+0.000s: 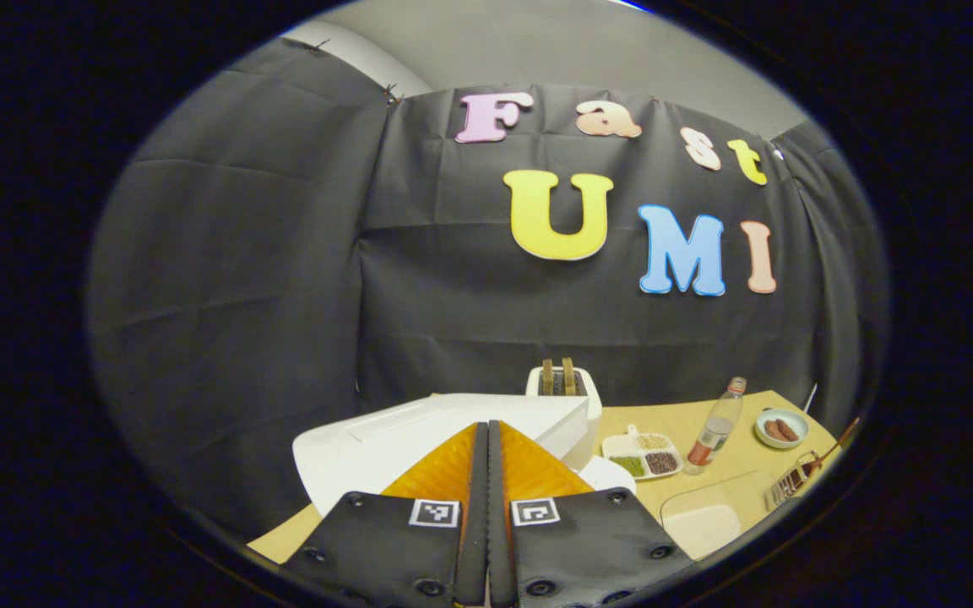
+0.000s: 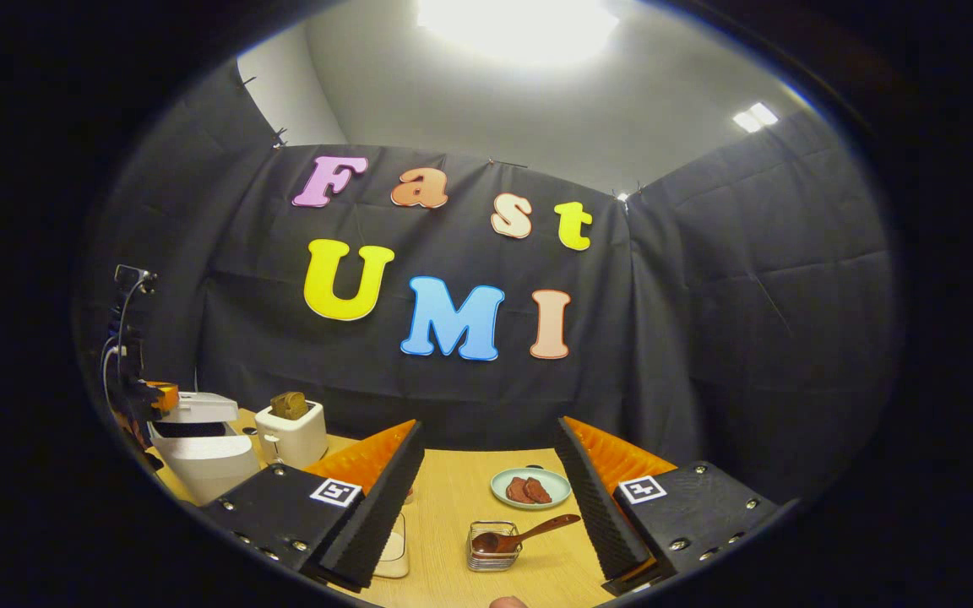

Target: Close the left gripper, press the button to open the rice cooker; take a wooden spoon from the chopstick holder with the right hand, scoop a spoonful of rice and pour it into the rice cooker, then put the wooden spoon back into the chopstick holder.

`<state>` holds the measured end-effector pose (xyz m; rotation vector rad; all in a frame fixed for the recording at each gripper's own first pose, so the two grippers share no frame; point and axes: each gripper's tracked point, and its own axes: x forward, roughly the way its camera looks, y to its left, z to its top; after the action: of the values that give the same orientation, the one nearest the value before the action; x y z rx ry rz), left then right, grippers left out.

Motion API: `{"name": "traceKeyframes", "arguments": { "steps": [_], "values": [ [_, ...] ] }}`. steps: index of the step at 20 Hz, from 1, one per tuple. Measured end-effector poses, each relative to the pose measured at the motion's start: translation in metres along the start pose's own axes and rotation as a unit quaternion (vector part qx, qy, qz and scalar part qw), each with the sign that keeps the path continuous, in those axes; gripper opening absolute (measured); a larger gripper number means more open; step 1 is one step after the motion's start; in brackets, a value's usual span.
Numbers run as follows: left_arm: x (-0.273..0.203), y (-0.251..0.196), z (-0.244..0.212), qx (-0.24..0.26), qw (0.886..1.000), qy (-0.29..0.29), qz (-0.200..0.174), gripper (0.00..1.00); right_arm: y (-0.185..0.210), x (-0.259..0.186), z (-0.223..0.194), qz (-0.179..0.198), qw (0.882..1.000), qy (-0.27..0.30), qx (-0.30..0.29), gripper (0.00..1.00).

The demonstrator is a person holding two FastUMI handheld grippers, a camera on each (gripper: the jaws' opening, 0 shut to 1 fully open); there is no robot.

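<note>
My left gripper point(image 1: 486, 429) is shut, its tips right at the raised white lid of the rice cooker point(image 1: 419, 439). In the right gripper view the rice cooker point(image 2: 203, 452) stands at the far left with its lid up, and the left gripper point(image 2: 144, 397) hovers by it. My right gripper point(image 2: 488, 431) is open with nothing between its fingers. Below and ahead of it a wire chopstick holder point(image 2: 493, 549) holds the wooden spoon point(image 2: 529, 532), which leans to the right. A clear container of rice point(image 2: 392, 540) is partly hidden behind one finger; it also shows as the rice container point(image 1: 702, 517).
A white toaster point(image 2: 290, 432) with bread stands beside the cooker. A small plate point(image 2: 530, 488) with brown pieces lies behind the holder. A divided tray of grains point(image 1: 643, 456) and a bottle point(image 1: 719, 426) stand on the wooden table point(image 2: 453, 498). Black cloth walls enclose the table.
</note>
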<state>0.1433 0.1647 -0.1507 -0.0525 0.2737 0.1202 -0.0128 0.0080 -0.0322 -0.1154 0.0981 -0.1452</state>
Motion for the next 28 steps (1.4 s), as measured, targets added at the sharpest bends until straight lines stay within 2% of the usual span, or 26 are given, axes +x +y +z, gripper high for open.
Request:
{"name": "traceKeyframes", "arguments": {
  "steps": [2,4,5,7,8,10,11,16,17,22,25,28],
  "values": [
    [-0.009,0.005,0.028,0.004,0.999,-0.030,0.010,0.09,-0.005,0.002,0.001,0.002,1.000,-0.004,0.004,0.95],
    [-0.027,-0.007,0.046,-0.010,0.999,-0.044,-0.008,0.12,-0.011,0.006,0.000,0.004,1.000,-0.008,0.008,0.95],
    [-0.037,-0.016,0.052,-0.020,0.998,-0.050,-0.021,0.18,-0.015,0.007,0.001,0.004,1.000,-0.012,0.011,0.95],
    [-0.056,-0.027,0.066,-0.029,0.997,-0.068,-0.030,0.43,-0.024,0.012,-0.003,0.004,1.000,-0.017,0.018,0.95],
    [-0.065,-0.030,0.069,-0.024,0.996,-0.077,-0.027,0.70,-0.029,0.014,-0.008,0.002,1.000,-0.016,0.021,0.95],
    [-0.082,-0.039,0.074,-0.015,0.996,-0.089,-0.024,0.96,-0.038,0.021,-0.018,0.001,1.000,-0.011,0.027,0.95],
    [-0.091,-0.047,0.077,-0.015,0.995,-0.095,-0.027,0.94,-0.043,0.026,-0.024,-0.001,1.000,-0.008,0.030,0.95],
    [-0.130,-0.074,0.091,-0.011,0.993,-0.112,-0.036,0.96,-0.070,0.054,-0.059,-0.011,0.998,0.025,0.064,0.95],
    [-0.136,-0.079,0.095,-0.007,0.993,-0.113,-0.037,0.99,-0.074,0.060,-0.067,-0.012,0.997,0.029,0.071,0.95],
    [-0.160,-0.090,0.104,0.012,0.992,-0.126,-0.027,0.99,-0.091,0.083,-0.114,-0.022,0.992,0.070,0.103,0.95],
    [-0.169,-0.096,0.102,0.014,0.993,-0.119,-0.023,0.98,-0.094,0.094,-0.149,-0.023,0.987,0.105,0.117,0.95],
    [-0.178,-0.096,0.104,0.019,0.993,-0.118,-0.014,0.97,-0.086,0.096,-0.181,-0.011,0.978,0.149,0.148,0.95]
  ]
}}
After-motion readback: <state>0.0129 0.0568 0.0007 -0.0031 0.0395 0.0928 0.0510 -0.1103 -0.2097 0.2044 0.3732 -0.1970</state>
